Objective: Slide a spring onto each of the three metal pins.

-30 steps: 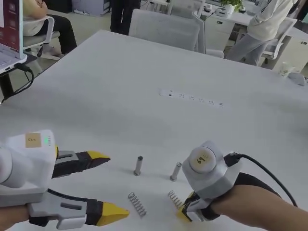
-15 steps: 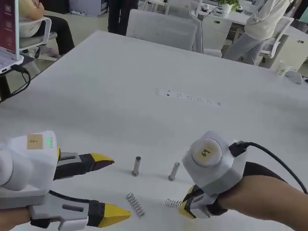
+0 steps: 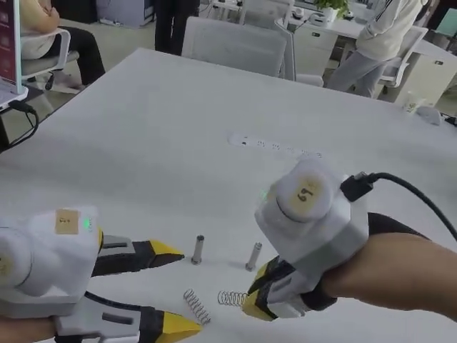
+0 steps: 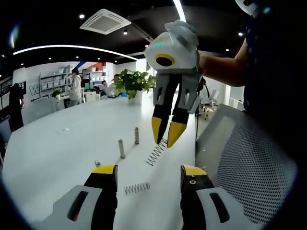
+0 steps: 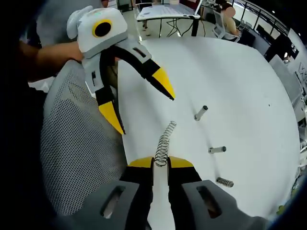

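**Right gripper pinched on a spring, both pins bare**

My jaws are clamped on one end of the spring, which sticks out ahead of them and angles down toward the table. Just beyond its free end stands the nearer pin, upright, with the farther pin beside it. My left gripper hovers with its jaws spread and nothing in them, near the second spring on the table. I should line the spring's axis up with the nearer pin, centre the open coil over its top and lower slowly, since a spring held by its end will likely flex.
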